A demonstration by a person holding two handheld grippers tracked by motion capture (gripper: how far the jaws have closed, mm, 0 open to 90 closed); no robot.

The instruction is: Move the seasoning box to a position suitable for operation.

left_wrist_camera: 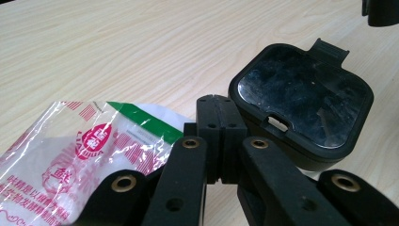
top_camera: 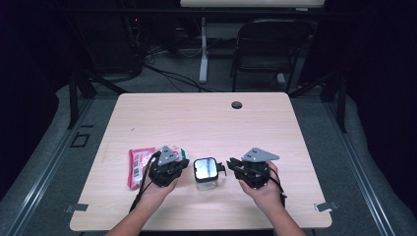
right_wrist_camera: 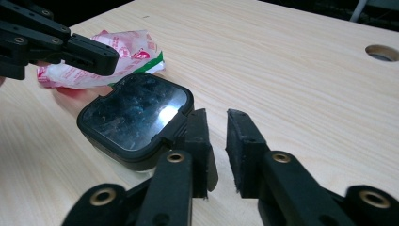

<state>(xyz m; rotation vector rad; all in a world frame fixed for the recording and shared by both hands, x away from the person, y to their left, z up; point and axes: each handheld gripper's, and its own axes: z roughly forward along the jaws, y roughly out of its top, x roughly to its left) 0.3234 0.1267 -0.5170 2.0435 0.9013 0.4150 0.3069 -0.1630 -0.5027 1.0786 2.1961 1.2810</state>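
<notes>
A small clear container with a black lid is standing on the light wooden desk, near the person's edge and between the two grippers. Its lid is sitting closed on top, glossy and smudged, with a tab sticking out on one side and a small pale catch on the other. The left gripper is resting in the person's left hand, just left of the container; in the left gripper view its fingers are pressing flat against each other with nothing between them, their tips lying just beside the lid's rim, and whether they are touching it cannot be told. Under and behind this gripper a red, white and green snack packet is lying flat on the desk, crinkled and printed with red characters. The right gripper is sitting in the right hand just right of the container, pointing towards it. In the right gripper view its fingers are standing slightly apart with bare desk showing in the narrow gap and nothing gripped; the finger nearer the container is lying right against the lid's tab. A round cable hole is sitting near the far edge of the desk, well apart from everything else.
</notes>
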